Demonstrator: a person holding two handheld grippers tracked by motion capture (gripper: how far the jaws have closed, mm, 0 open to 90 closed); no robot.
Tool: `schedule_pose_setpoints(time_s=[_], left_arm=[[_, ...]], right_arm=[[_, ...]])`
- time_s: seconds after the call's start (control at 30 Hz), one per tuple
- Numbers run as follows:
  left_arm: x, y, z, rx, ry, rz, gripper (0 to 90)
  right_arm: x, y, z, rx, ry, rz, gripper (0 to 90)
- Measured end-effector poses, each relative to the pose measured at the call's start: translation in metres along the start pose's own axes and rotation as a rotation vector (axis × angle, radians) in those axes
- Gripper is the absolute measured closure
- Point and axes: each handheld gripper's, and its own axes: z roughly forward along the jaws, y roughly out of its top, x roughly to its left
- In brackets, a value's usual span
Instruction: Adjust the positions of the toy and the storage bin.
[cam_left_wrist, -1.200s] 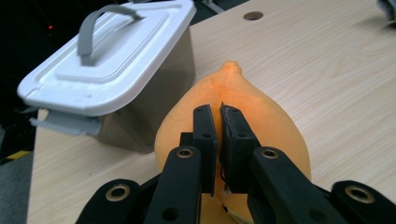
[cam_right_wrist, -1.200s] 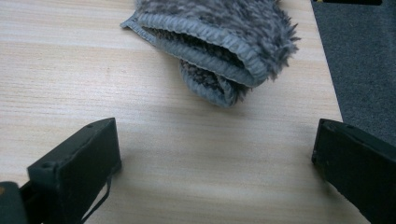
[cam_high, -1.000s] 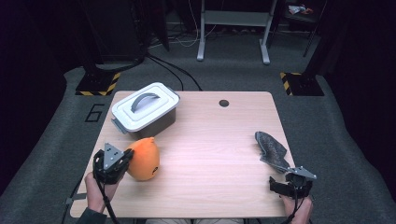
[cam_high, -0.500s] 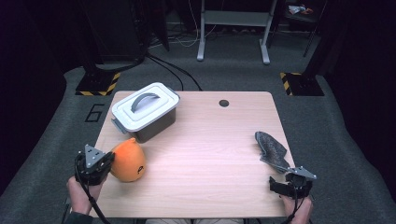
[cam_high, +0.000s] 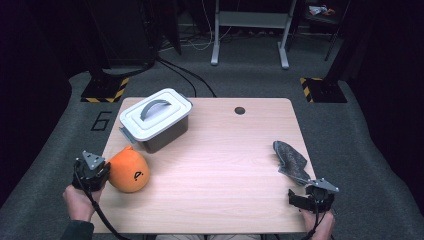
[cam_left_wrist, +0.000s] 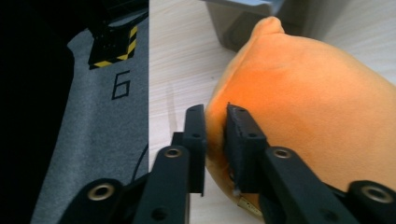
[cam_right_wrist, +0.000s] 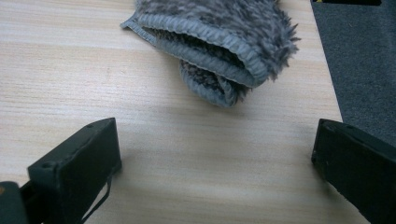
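An orange plush toy (cam_high: 129, 170) lies on the wooden table (cam_high: 215, 160) near its left edge. My left gripper (cam_high: 100, 172) is shut on a fold of the plush toy's (cam_left_wrist: 303, 116) fabric, which shows pinched between the two black jaws in the left gripper view. A grey fuzzy sock (cam_high: 291, 162) lies at the right side of the table. My right gripper (cam_high: 314, 192) sits just in front of the sock (cam_right_wrist: 219, 42) near the front edge, jaws wide apart with nothing between them.
A grey lidded container (cam_high: 155, 118) with a handle stands at the back left, just behind the plush toy. A small dark hole (cam_high: 240, 110) marks the table's far middle. Grey carpet with a number 6 (cam_high: 101, 121) lies left of the table.
My left gripper has dragged the orange plush toy leftward and toward the table's left edge. The right gripper and the sock have not moved.
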Motion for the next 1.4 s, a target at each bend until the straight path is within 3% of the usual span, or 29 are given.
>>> schedule_pose_setpoints(time_s=[0.17, 0.23, 0.6, 0.73, 1.03, 1.2, 1.4], left_arm=[[0.012, 0.0, 0.009, 0.03, 0.01, -0.025, 69.6], [0.02, -0.001, 0.016, 0.033, 0.017, -0.061, 64.4], [0.04, -0.008, 0.026, 0.062, 0.005, -0.127, 47.7], [0.041, -0.008, 0.024, 0.05, 0.015, -0.133, 44.0], [0.038, -0.001, 0.018, 0.018, -0.011, -0.131, 37.7], [0.035, 0.004, 0.016, 0.015, -0.046, -0.132, 36.1], [0.028, 0.016, 0.016, -0.03, -0.11, -0.118, 30.5]], right_arm=[[0.0, 0.0, 0.0, 0.0, 0.0, 0.0, 0.2], [0.0, 0.0, 0.0, 0.0, 0.0, 0.0, 0.2], [0.0, 0.0, 0.0, -0.002, 0.001, -0.004, 0.2], [-0.001, 0.0, 0.0, -0.001, 0.001, -0.004, 0.2], [-0.001, 0.0, 0.0, -0.001, 0.001, -0.005, 0.2], [-0.001, 0.0, 0.0, -0.001, 0.001, -0.005, 0.2], [-0.001, 0.0, 0.0, -0.001, 0.001, -0.005, 0.2]])
